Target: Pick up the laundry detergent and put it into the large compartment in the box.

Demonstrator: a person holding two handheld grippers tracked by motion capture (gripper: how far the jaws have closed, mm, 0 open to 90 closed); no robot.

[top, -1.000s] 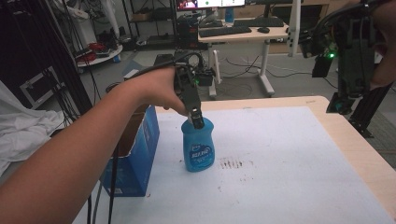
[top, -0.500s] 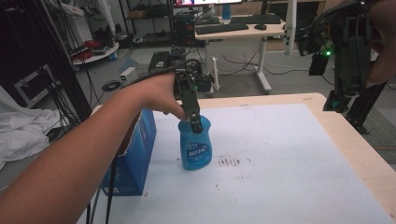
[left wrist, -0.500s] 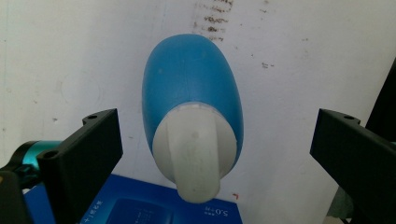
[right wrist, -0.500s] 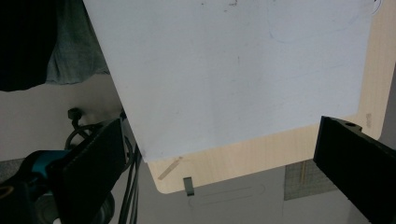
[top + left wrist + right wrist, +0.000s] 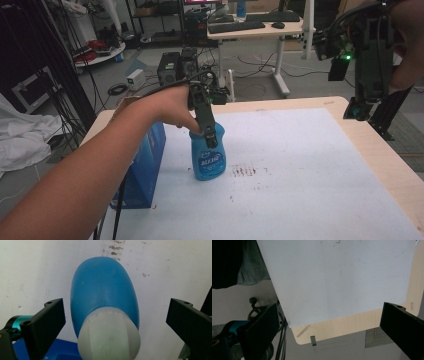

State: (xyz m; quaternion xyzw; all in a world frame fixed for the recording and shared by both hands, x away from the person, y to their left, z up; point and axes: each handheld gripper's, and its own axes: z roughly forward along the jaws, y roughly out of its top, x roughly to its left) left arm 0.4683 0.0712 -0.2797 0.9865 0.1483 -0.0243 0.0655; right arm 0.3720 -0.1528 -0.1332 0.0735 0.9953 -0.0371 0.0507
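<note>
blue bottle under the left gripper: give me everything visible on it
The blue bottle stands upright on the white mat, beside a blue box. It looks like glossy plastic, squat and rounded, with a label of white lettering on its front and a whitish cap on top. The left gripper sits over the cap, jaws open on either side, not touching in the left gripper view.

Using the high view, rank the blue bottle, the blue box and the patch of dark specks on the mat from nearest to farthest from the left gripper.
1. Blue bottle: directly under the left gripper, its cap between the open jaws.
2. Patch of dark specks: on the white mat, just right of the bottle.
3. Blue box: at the table's left edge, left of the bottle; close to the specks' rank.
</note>
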